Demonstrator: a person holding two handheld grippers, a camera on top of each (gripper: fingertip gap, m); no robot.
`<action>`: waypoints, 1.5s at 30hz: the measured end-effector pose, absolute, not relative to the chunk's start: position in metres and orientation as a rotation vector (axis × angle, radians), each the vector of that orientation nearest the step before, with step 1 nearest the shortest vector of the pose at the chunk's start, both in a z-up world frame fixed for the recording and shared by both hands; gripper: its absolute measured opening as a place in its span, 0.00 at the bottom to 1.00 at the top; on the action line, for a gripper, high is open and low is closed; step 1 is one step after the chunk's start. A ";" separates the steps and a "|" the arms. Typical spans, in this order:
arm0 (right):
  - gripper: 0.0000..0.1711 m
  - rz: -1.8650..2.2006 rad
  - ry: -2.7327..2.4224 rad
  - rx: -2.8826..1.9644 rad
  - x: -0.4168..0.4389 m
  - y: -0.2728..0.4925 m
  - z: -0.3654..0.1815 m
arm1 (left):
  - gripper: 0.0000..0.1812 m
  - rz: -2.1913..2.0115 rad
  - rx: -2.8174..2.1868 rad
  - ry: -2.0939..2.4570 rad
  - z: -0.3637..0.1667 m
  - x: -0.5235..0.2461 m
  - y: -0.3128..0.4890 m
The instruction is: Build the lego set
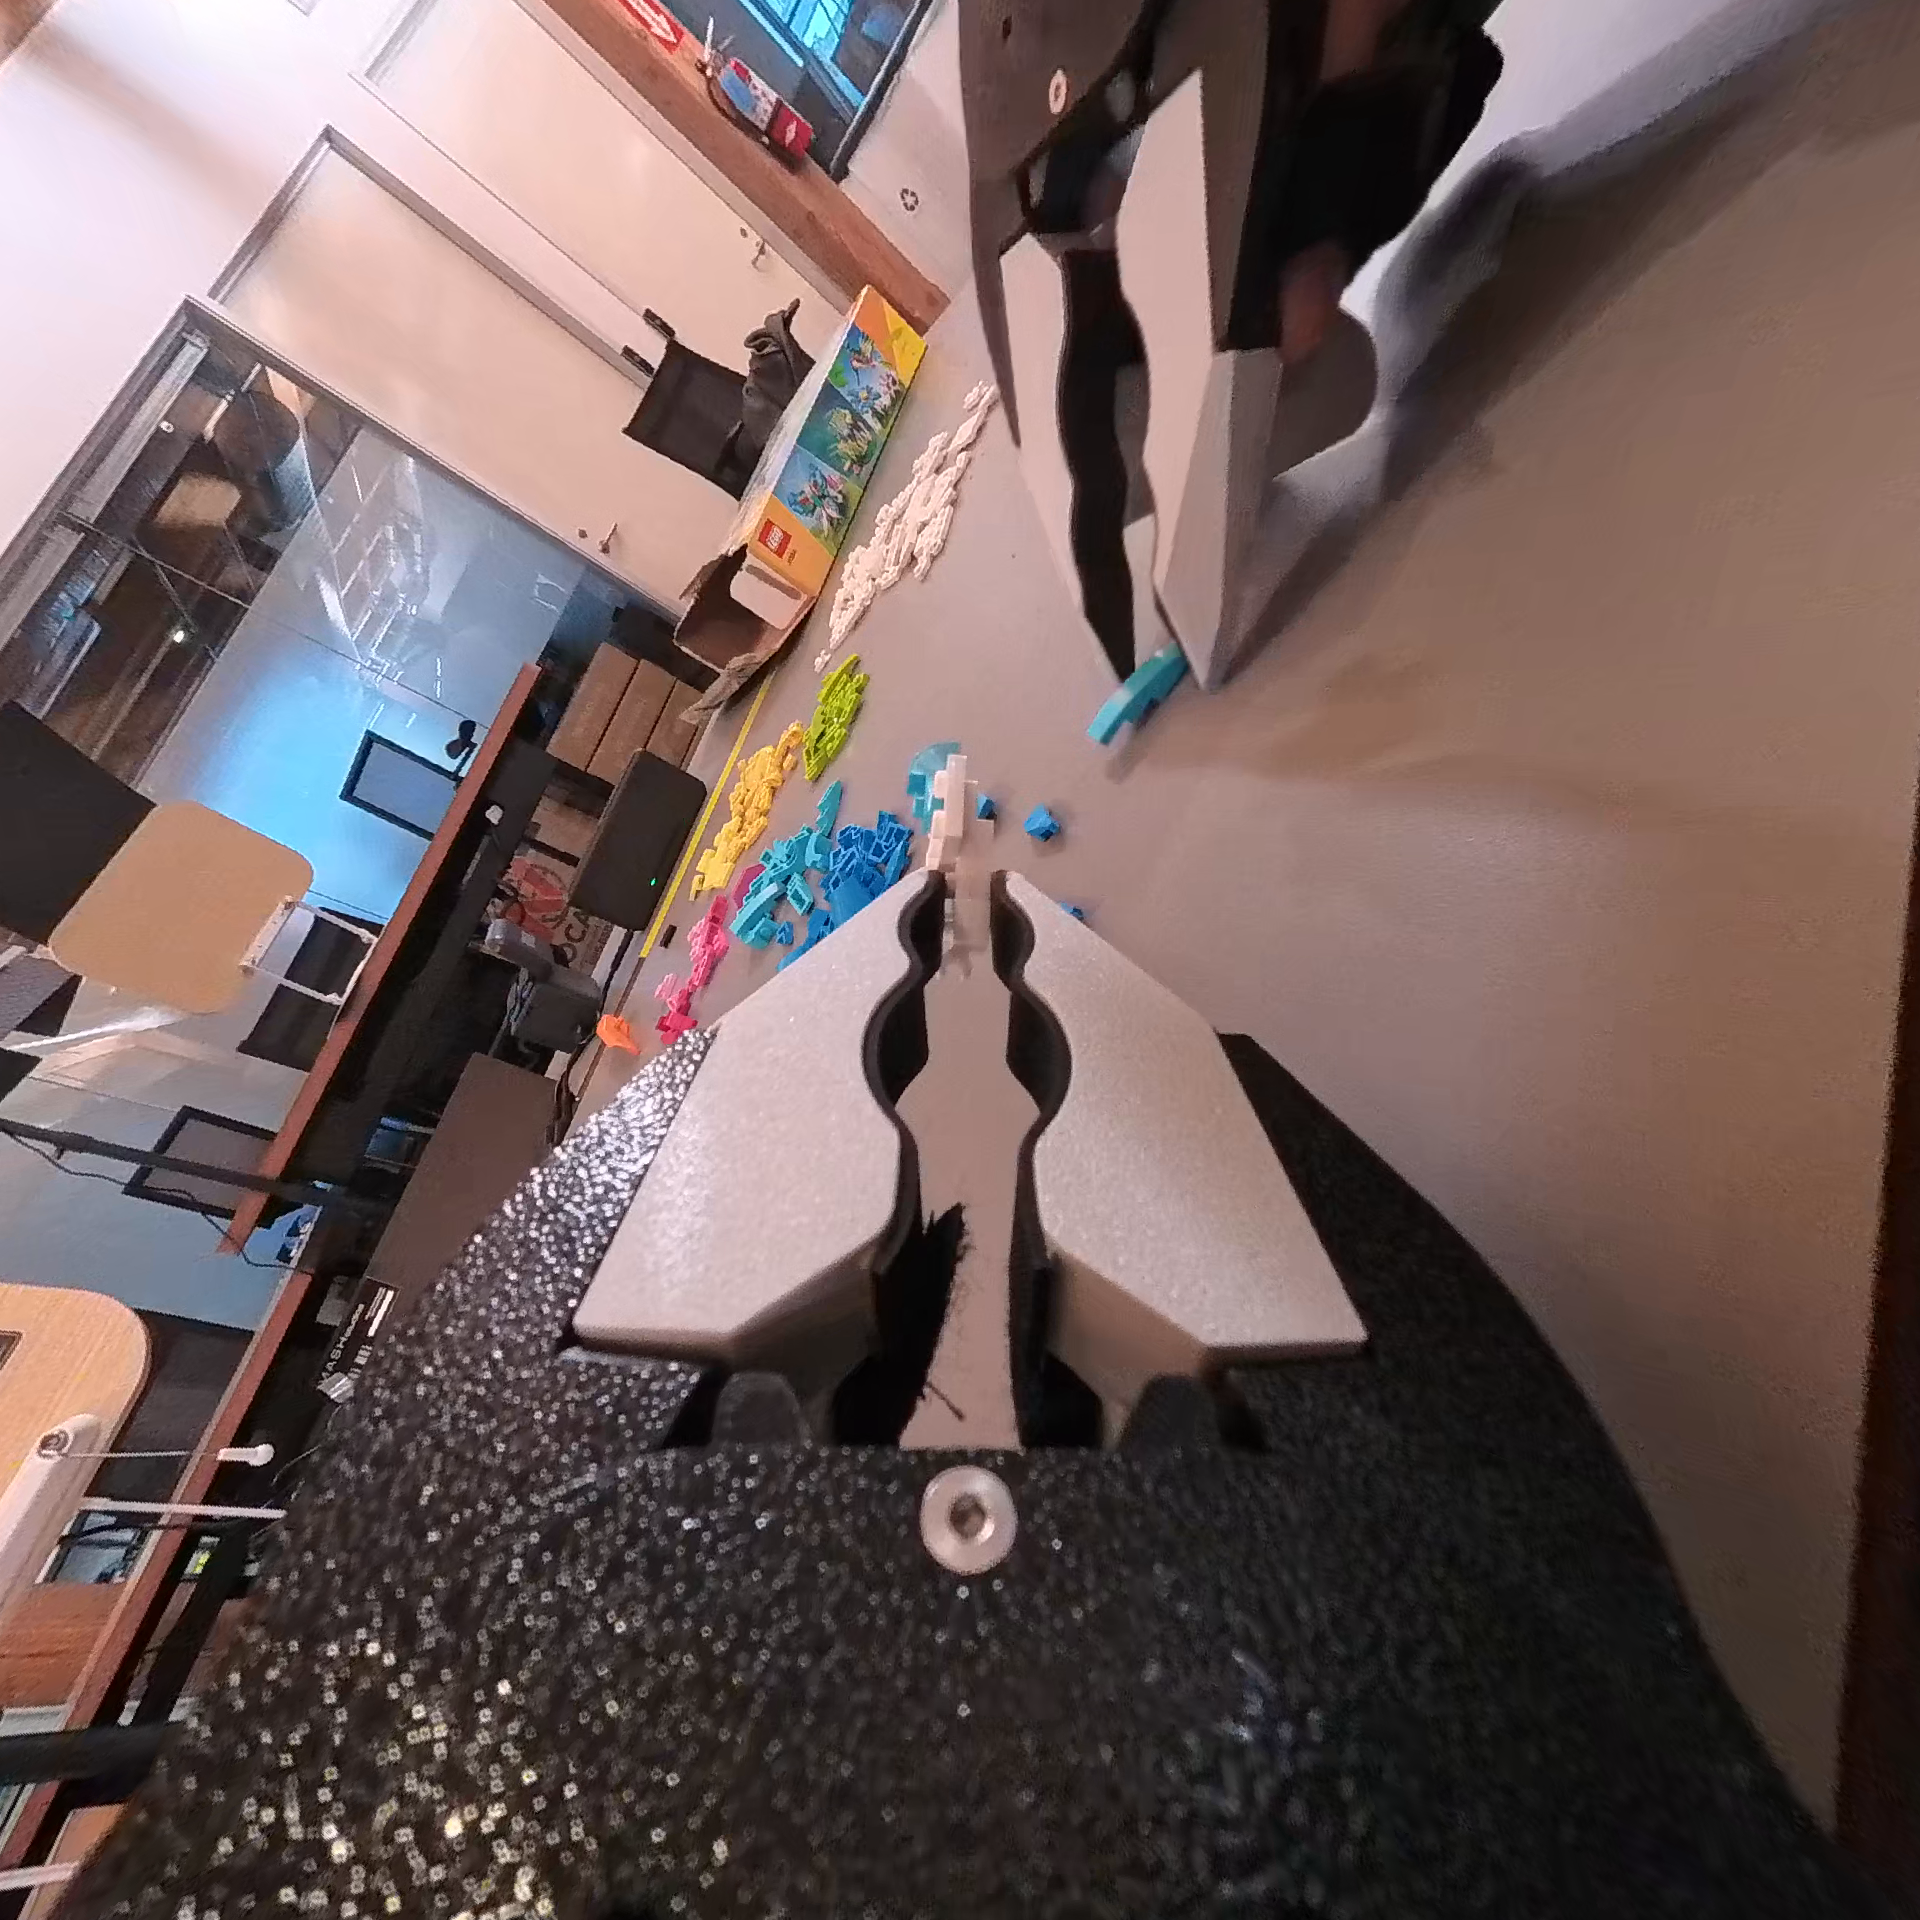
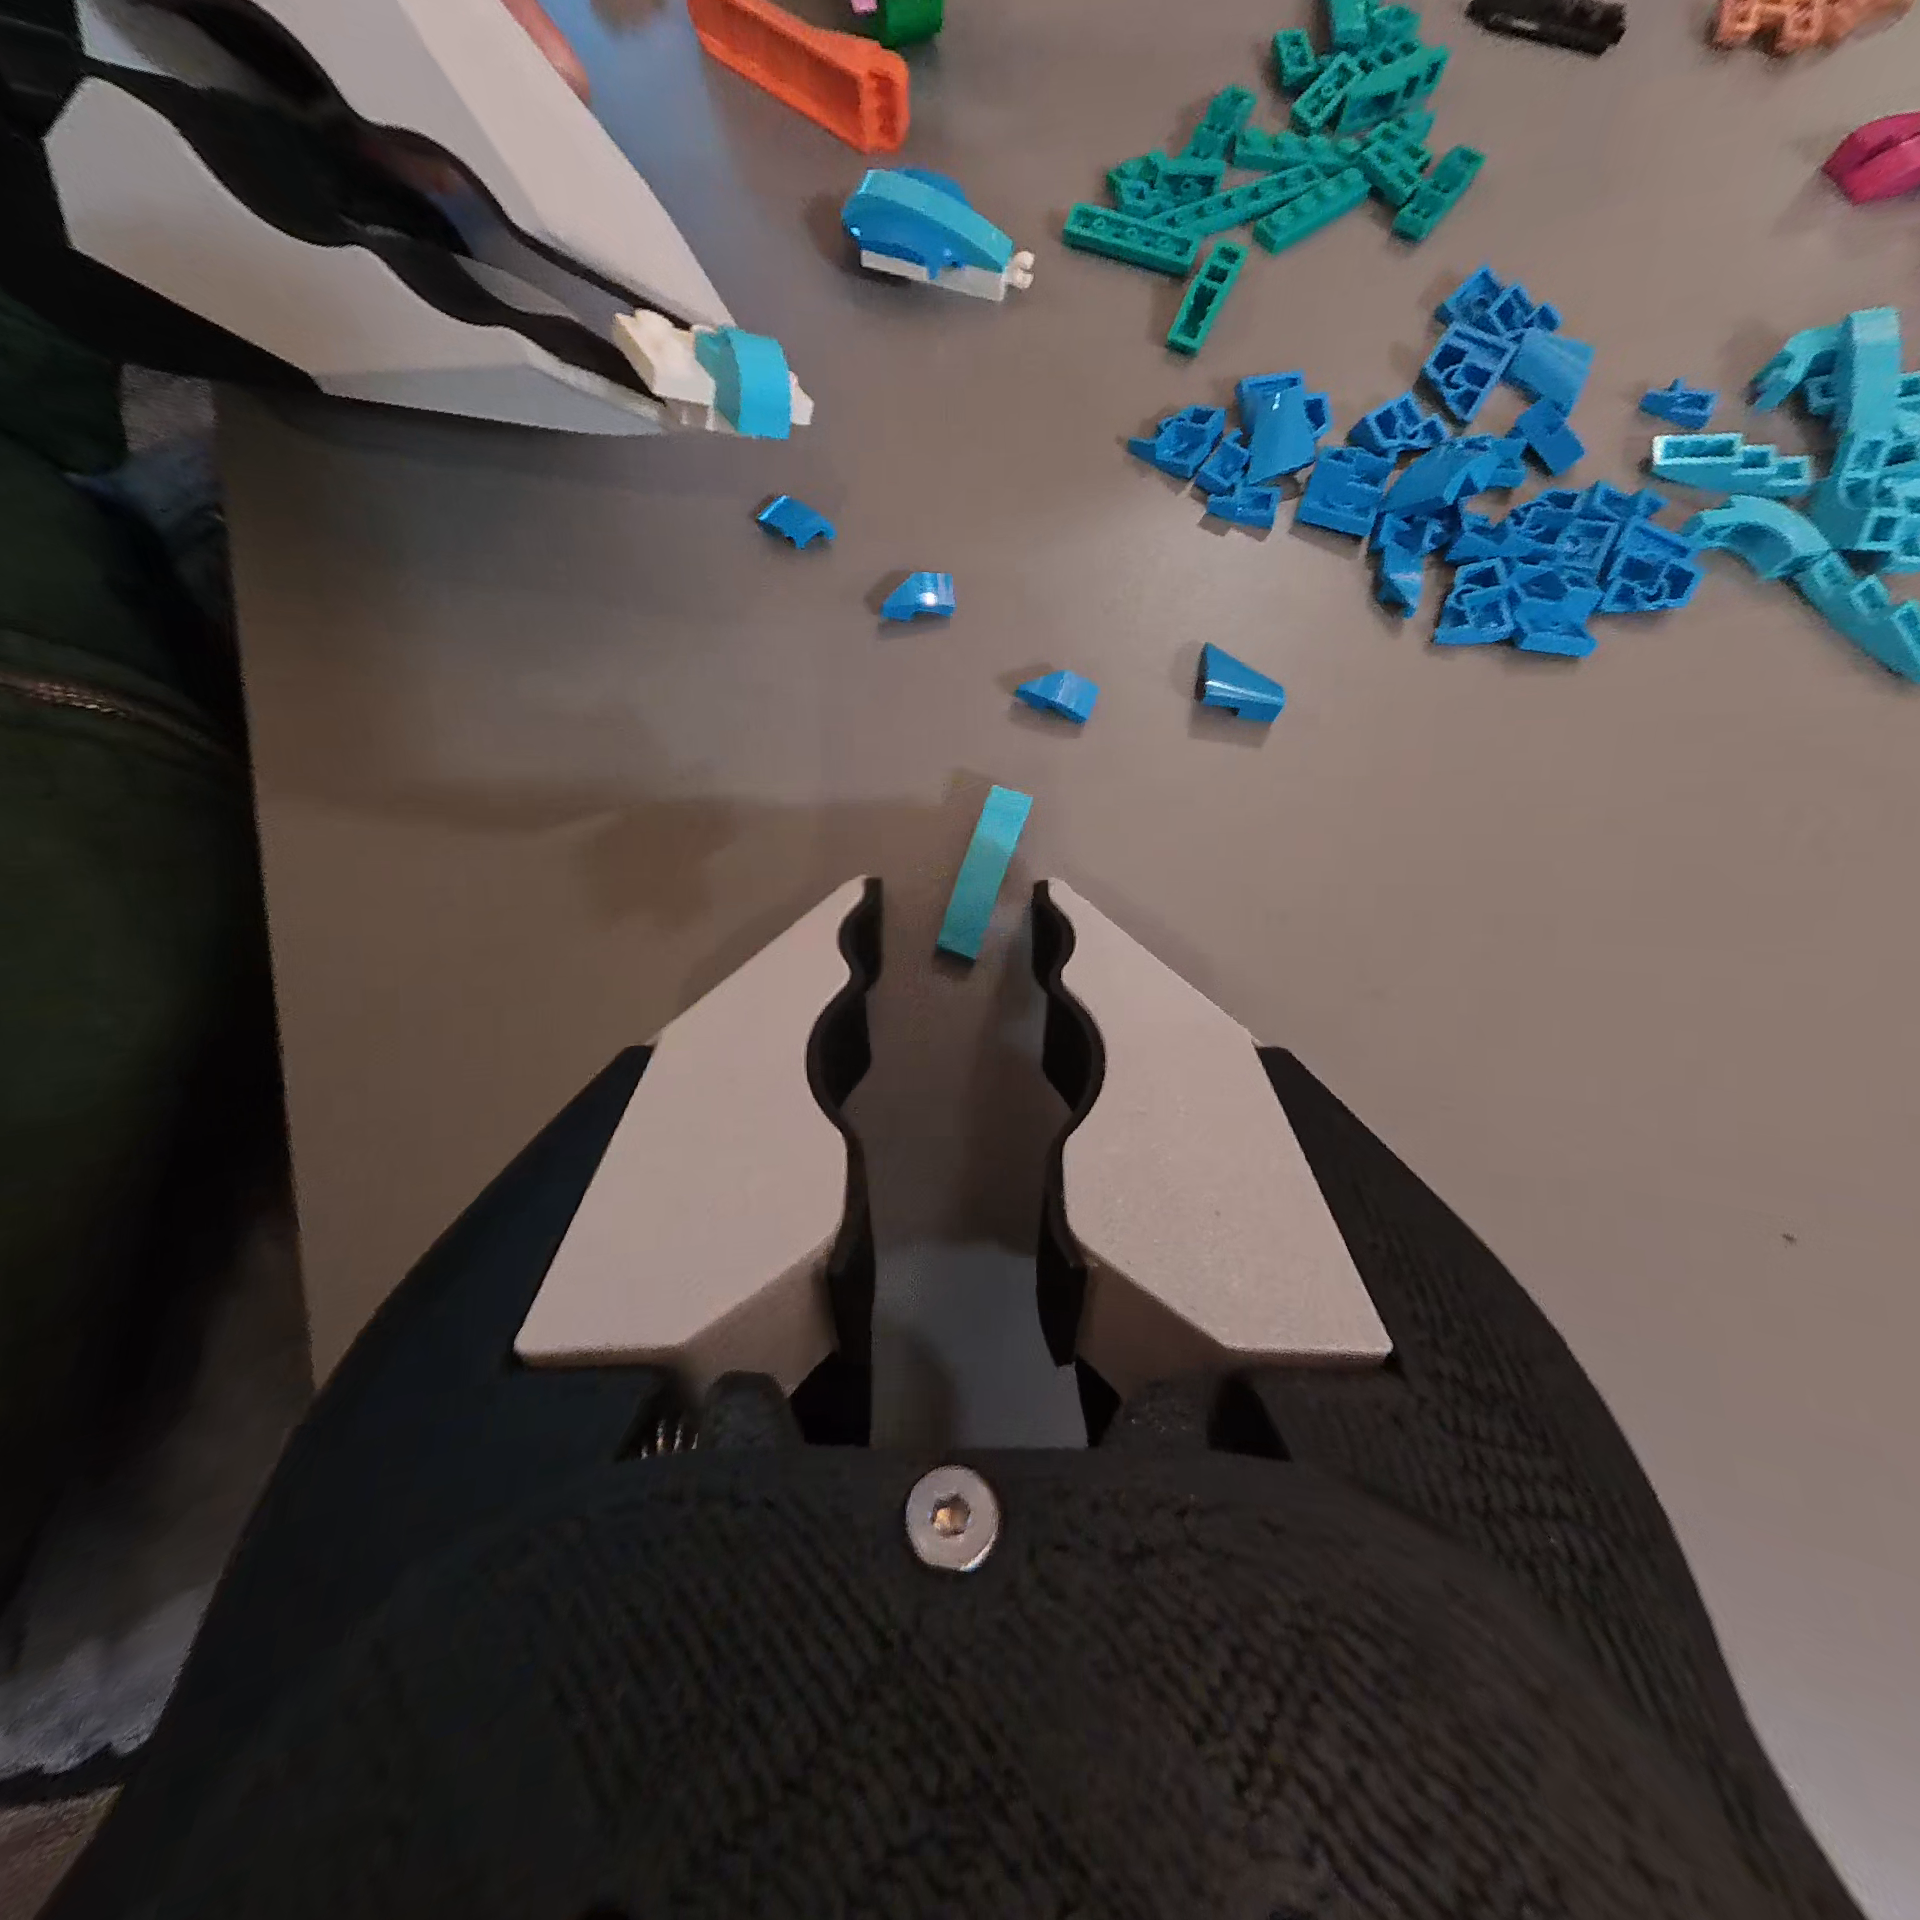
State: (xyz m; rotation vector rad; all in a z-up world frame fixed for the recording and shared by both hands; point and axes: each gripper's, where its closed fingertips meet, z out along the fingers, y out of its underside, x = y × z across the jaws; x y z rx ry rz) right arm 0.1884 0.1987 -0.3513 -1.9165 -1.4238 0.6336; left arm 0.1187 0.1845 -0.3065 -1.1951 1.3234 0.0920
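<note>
Right wrist view: right gripper (image 2: pixel 956 899) stands parted around a slim turquoise curved brick (image 2: pixel 985 871) on the grey bench (image 2: pixel 520 675); left gripper (image 2: pixel 675 379) clamps a white-and-turquoise brick assembly (image 2: pixel 727 382) near loose blue bricks (image 2: pixel 1455 520).

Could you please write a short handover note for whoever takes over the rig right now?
Left tool: shut on a small white-and-turquoise assembly, held above the table.
Right tool: open, straddling a turquoise curved piece; whether it touches either finger is unclear.
Nearby: four loose blue slopes, a blue pile, a green pile, and another finished blue-white subassembly.
Done: small subassemblies only. Left: probably grip the curved piece, attach it, continue building.
</note>
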 end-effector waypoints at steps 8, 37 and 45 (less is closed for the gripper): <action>0.18 0.771 -1.441 -1.947 0.184 0.180 -0.350 | 0.03 0.105 -1.180 1.345 -0.308 0.120 0.182; 0.15 1.168 -1.348 -1.600 0.131 0.149 -0.296 | 0.03 0.089 -0.952 1.440 -0.299 0.135 0.152; 0.14 1.218 -1.334 -1.608 0.130 0.146 -0.295 | 0.03 0.094 -0.930 1.434 -0.296 0.136 0.150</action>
